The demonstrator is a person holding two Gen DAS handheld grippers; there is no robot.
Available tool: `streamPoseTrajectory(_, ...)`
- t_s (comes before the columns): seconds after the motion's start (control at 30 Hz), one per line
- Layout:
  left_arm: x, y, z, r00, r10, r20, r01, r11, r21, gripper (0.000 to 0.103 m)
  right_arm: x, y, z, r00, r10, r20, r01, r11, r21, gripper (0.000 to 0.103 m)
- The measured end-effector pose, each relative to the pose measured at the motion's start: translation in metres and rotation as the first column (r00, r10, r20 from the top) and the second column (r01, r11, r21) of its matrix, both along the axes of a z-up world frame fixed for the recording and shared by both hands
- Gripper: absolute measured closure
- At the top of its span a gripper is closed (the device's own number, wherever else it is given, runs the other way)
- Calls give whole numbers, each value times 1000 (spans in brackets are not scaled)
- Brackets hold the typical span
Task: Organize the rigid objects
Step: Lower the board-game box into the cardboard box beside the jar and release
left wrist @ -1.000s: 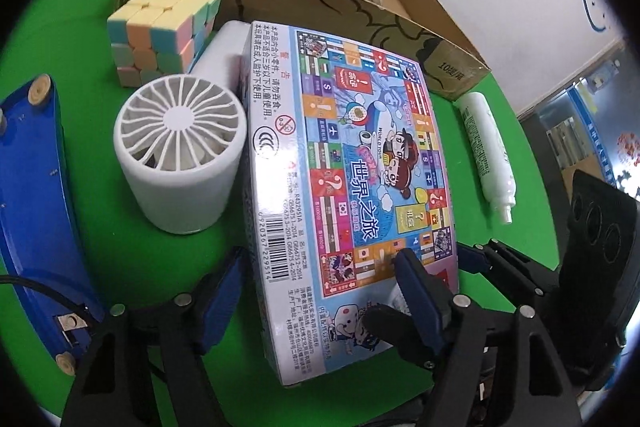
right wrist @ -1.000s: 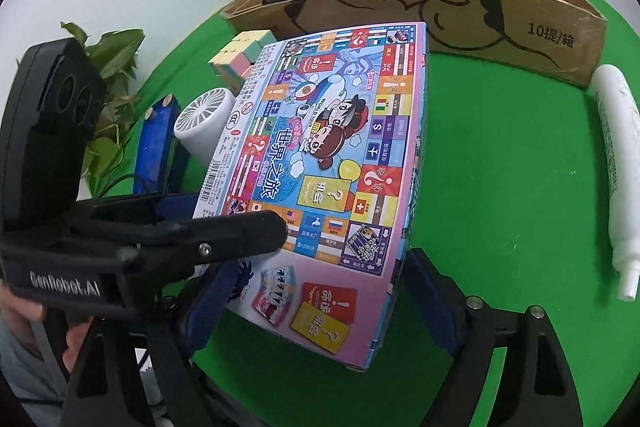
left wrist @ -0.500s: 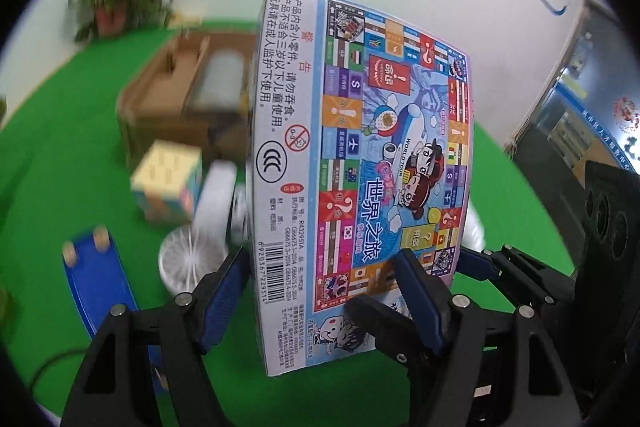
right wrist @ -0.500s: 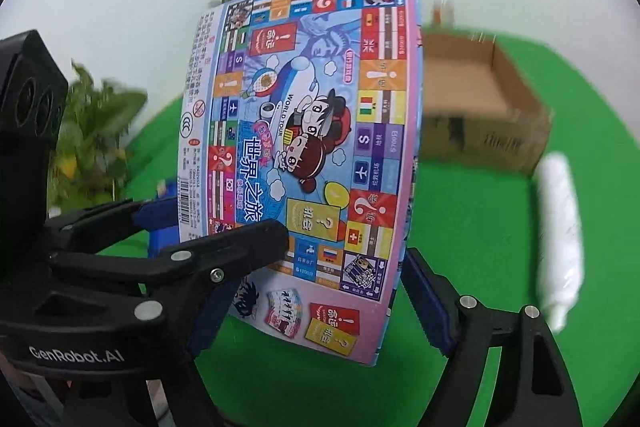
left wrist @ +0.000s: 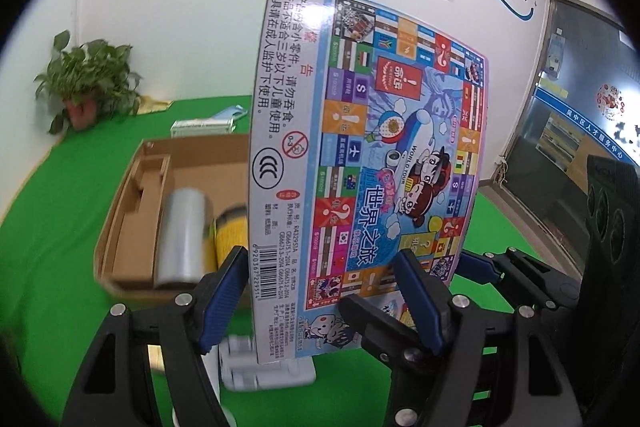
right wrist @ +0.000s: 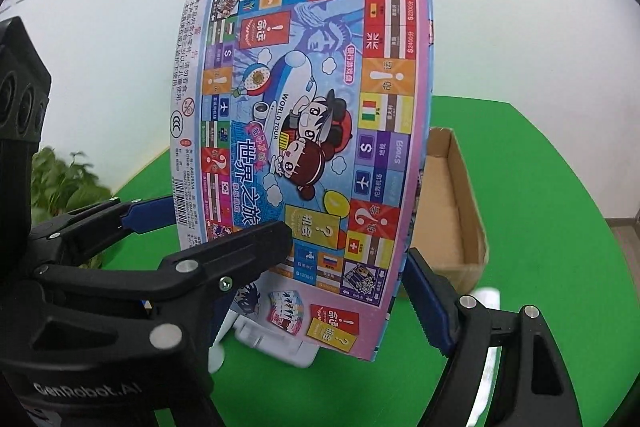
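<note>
A flat, colourful board-game box (left wrist: 360, 163) is held up in the air, tilted upright, above the green table. My left gripper (left wrist: 320, 291) is shut on its lower left part. My right gripper (right wrist: 332, 267) is shut on its lower right part; the box shows large in the right wrist view (right wrist: 304, 147). Behind it lies an open cardboard box (left wrist: 132, 187) holding a silver can (left wrist: 182, 235) and a yellow-labelled jar (left wrist: 230, 239). The cardboard box also shows in the right wrist view (right wrist: 452, 211).
A white plastic object (left wrist: 264, 363) lies on the green cloth under the game box. A potted plant (left wrist: 86, 91) stands at the far left by the white wall. A small flat pack (left wrist: 202, 125) lies behind the cardboard box.
Both grippers have lifted the game box off the table and tipped it upright. The cube, fan and tube have dropped out of view; the cardboard box now lies behind and below.
</note>
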State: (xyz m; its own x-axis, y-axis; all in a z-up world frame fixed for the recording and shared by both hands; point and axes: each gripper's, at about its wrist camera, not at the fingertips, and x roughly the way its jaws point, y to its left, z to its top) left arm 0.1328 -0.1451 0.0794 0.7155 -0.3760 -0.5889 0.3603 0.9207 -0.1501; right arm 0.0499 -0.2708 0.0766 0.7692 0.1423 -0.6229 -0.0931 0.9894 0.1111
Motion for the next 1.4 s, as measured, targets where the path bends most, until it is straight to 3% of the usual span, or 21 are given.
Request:
streamPoseTrajectory(0.23, 69, -20, 2, 997, 3, -80, -3, 1000, 3, 29, 69, -21, 4, 998, 0, -67, 0, 1000, -10, 25)
streamPoseTrajectory(0.43, 118, -28, -26, 972, -1, -234, 4, 1000, 9, 29, 122, -36, -18, 981, 25, -190, -24, 1000, 5, 25)
streamPoseTrajectory(0.47, 122, -29, -31, 967, -1, -255, 4, 1000, 11, 29, 131, -34, -21, 990, 13, -140, -15, 1000, -13, 25)
streamPoseTrajectory(0.53, 128, -31, -40, 959, 2, -284, 4, 1000, 18, 29, 143, -34, -30, 983, 25, -180, -27, 1000, -6, 25)
streamPoseTrajectory(0.63, 134, -34, -58, 943, 4, -334, 7, 999, 32, 34, 173, -31, -43, 973, 31, -228, -34, 999, -6, 25)
streamPoseTrajectory(0.77, 142, -34, -72, 923, 4, -385, 2, 1000, 14, 47, 192, -43, -59, 961, 37, -275, -21, 998, 61, 25)
streamPoseTrajectory(0.83, 144, -38, -79, 912, -3, -410, 12, 1000, 19, 48, 198, -47, -66, 953, 34, -302, -21, 999, 47, 25)
streamPoseTrajectory(1.07, 144, -43, -95, 900, 43, -435, -10, 997, 78, 51, 222, -23, -75, 931, 48, -362, -48, 999, 9, 26)
streamPoseTrajectory(1.13, 143, -43, -99, 895, 40, -445, 0, 996, 89, 56, 232, -16, -85, 917, 42, -398, -47, 999, -4, 27)
streamPoseTrajectory(1.17, 143, -44, -98, 895, 17, -445, 17, 997, 73, 63, 239, -15, -90, 911, 22, -413, -35, 999, -25, 34)
streamPoseTrajectory(1.2, 140, -44, -98, 896, 11, -443, 24, 997, 72, 63, 244, -13, -97, 900, 0, -436, -21, 999, -43, 35)
streamPoseTrajectory(1.33, 122, -32, -85, 932, 2, -362, 20, 998, 57, 63, 264, 2, -106, 899, 4, -439, -25, 999, -40, 36)
streamPoseTrajectory(1.4, 111, -20, -75, 954, 8, -301, 8, 999, 50, 63, 259, 4, -102, 919, 23, -394, -26, 1000, -2, 22)
